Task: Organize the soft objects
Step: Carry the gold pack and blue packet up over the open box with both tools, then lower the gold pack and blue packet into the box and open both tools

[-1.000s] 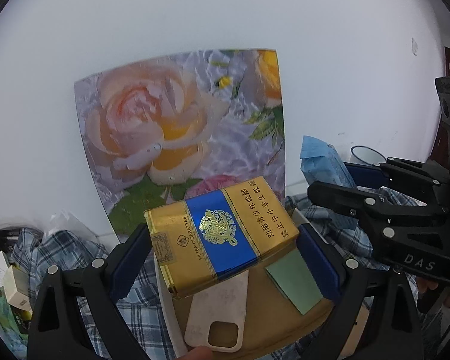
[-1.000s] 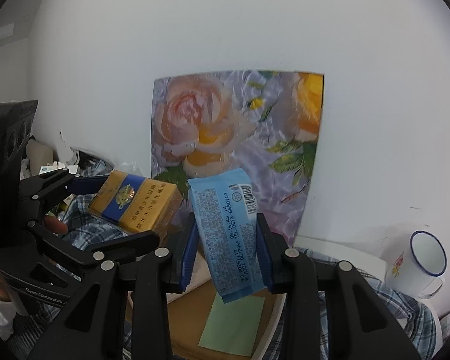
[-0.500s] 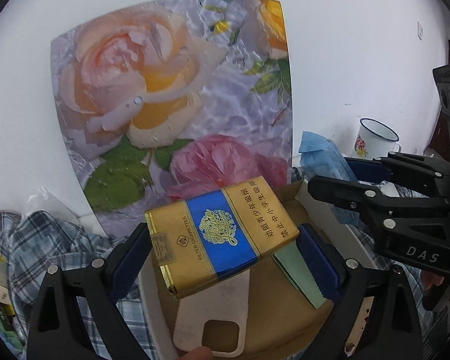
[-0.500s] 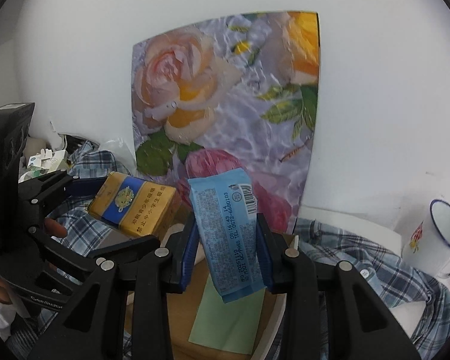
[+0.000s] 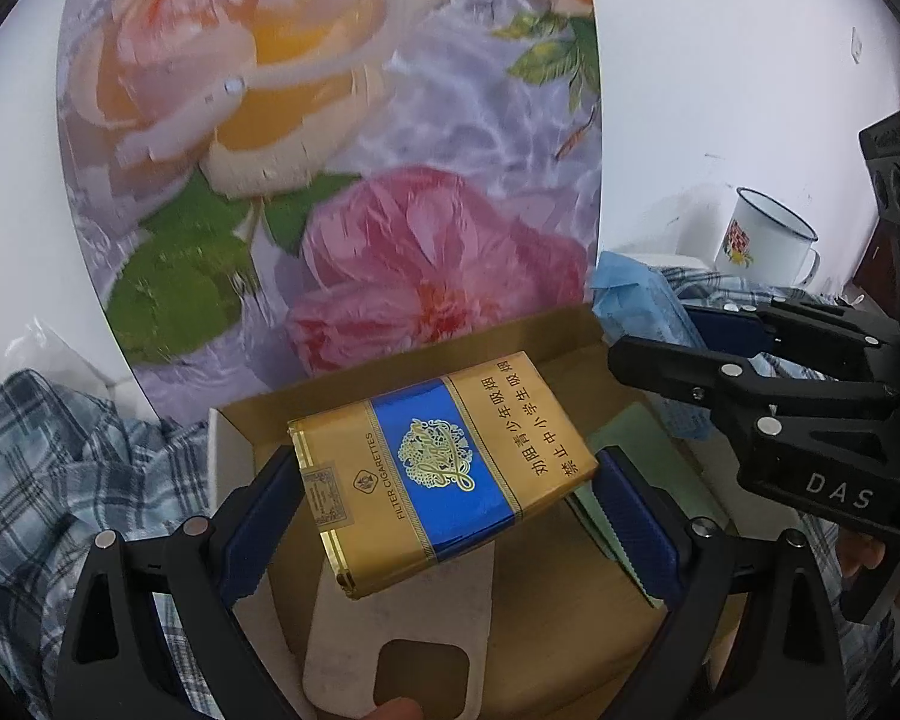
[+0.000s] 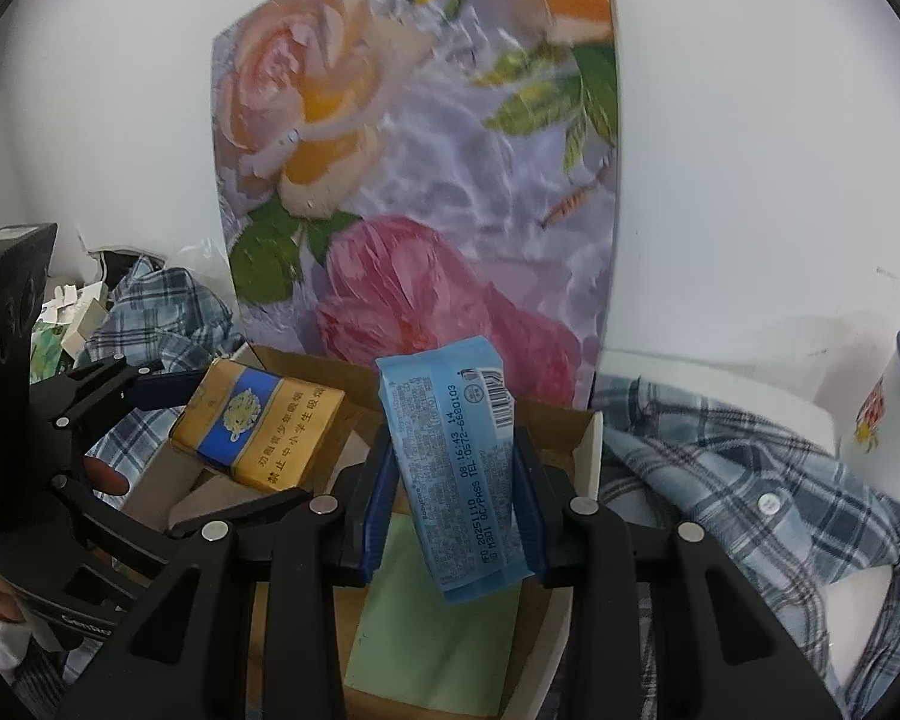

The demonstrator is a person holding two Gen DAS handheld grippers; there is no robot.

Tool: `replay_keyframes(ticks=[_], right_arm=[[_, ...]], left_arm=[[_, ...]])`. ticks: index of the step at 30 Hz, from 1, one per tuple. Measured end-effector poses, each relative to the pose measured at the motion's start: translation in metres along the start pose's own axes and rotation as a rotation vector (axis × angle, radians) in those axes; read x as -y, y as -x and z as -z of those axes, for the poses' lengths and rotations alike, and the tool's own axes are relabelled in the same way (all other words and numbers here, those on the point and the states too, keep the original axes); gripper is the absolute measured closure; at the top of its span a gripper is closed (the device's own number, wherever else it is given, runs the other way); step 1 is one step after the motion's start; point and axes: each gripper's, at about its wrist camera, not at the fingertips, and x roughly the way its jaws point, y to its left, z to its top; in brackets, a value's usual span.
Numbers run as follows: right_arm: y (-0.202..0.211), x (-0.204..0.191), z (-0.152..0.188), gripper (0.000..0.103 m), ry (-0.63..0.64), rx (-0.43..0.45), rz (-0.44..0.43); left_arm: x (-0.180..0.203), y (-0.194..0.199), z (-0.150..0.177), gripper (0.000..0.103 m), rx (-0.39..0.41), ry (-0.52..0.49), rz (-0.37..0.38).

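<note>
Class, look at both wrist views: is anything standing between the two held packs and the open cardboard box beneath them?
Nothing visible blocks the way. The gold cigarette pack in the left gripper and the blue wipes pack in the right gripper hang over the open cardboard box. Its floor already holds a phone case and green notepad.

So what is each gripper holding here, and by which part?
Left gripper clamps the gold cigarette pack across its short ends. Right gripper pinches the blue tissue packet by its long sides.
</note>
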Motion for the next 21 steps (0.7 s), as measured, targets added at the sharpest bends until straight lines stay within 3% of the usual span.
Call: replay_keyframes(ticks=[9, 19, 21], right_arm=[[-0.024, 0.002, 0.009, 0.068, -0.021, -0.109, 0.029], [-0.024, 0.004, 0.008, 0.067, -0.017, -0.09, 0.021], [-0.023, 0.005, 0.008, 0.059, -0.011, -0.097, 0.039]], left_arm=[[-0.003, -0.007, -0.006, 0.006, -0.037, 0.006, 0.003], [0.001, -0.011, -0.006, 0.006, -0.023, -0.002, -0.015], [-0.001, -0.013, -0.005, 0.003, -0.014, -0.001, -0.038]])
